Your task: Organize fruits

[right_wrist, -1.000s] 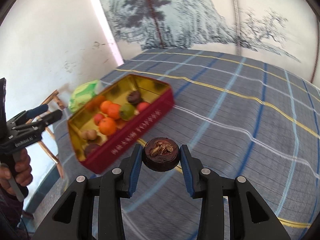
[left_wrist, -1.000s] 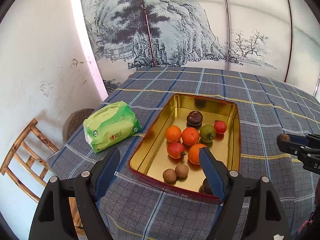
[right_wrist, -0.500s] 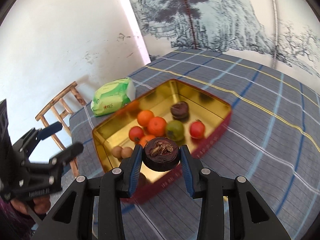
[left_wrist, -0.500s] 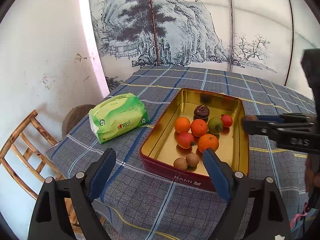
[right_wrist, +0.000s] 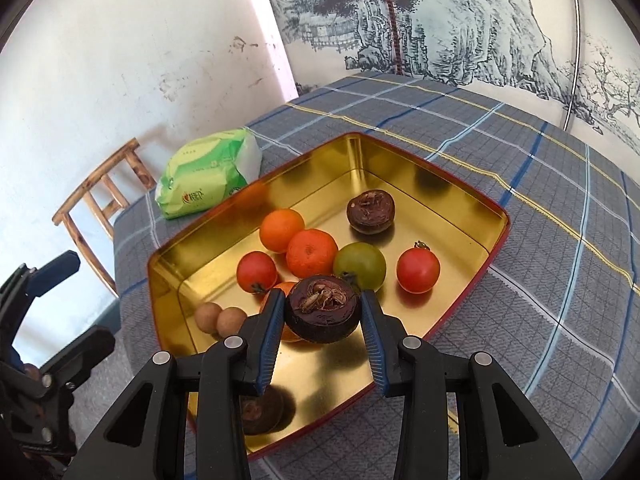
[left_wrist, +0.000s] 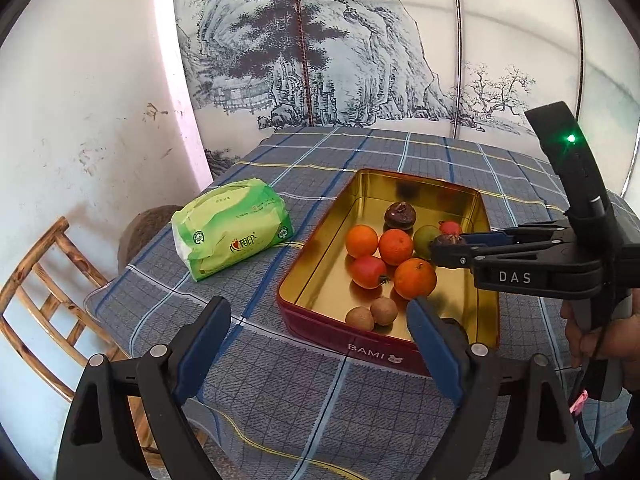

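Right gripper [right_wrist: 322, 316] clamped on a dark fruit [right_wrist: 321, 308], held over the tin [right_wrist: 472, 196] above the oranges, likely to drop it in. Left gripper [left_wrist: 318, 344] wide apart and empty, near the tin's front. A second ago, fruit beside the tin; now over it.

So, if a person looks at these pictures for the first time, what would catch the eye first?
Probably the gold tin on the checked cloth, with bright oranges and tomatoes grouped in its middle. Just above them, the right gripper holds a dark brown fruit between its blue pads. The green tissue pack beside the tin also stands out.
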